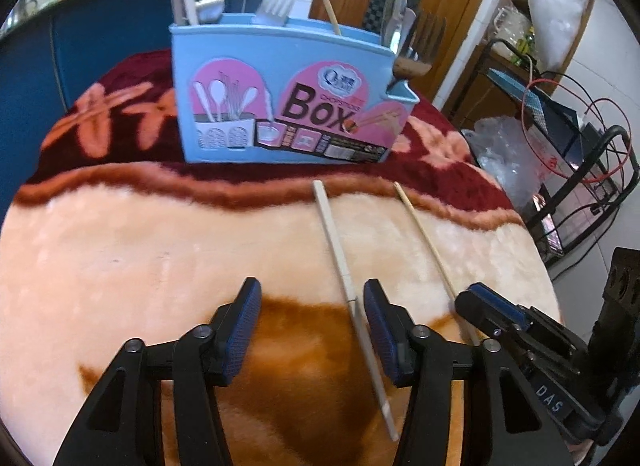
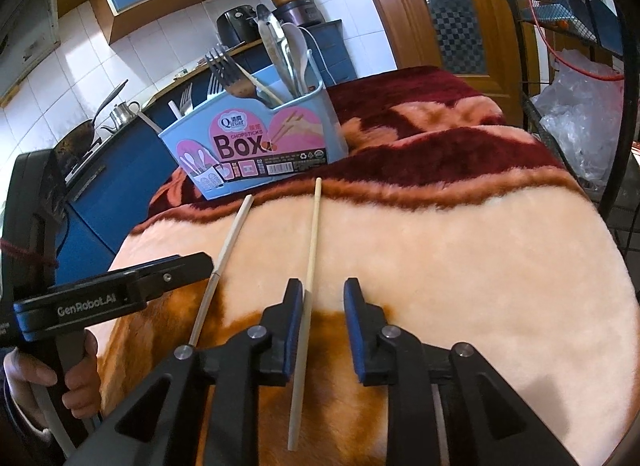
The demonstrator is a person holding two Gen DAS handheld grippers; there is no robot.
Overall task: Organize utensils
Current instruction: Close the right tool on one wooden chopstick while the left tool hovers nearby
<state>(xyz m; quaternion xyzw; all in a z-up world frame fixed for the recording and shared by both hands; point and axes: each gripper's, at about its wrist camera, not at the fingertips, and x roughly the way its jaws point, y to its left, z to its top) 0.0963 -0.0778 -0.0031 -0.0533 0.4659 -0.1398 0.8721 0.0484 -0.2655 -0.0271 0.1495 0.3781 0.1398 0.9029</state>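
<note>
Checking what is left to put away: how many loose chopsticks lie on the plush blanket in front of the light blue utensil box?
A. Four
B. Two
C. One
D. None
B: two pale wooden chopsticks, one left and one right, lie apart on the plush blanket before the light blue utensil box.

plush blanket (image 1: 160, 234), glossy plastic box (image 1: 280, 65), wooden chopsticks (image 2: 310, 266)

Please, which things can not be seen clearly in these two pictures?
- Box inside: its front wall hides the dividers and utensil handles, both views.
- White chopstick: left view, near part passes behind the left gripper finger.
- Thin chopstick: left view, near end hidden behind the right gripper.
- Box small print: too small, blurred.
- Blanket near edge: cut off by the frame.
</note>
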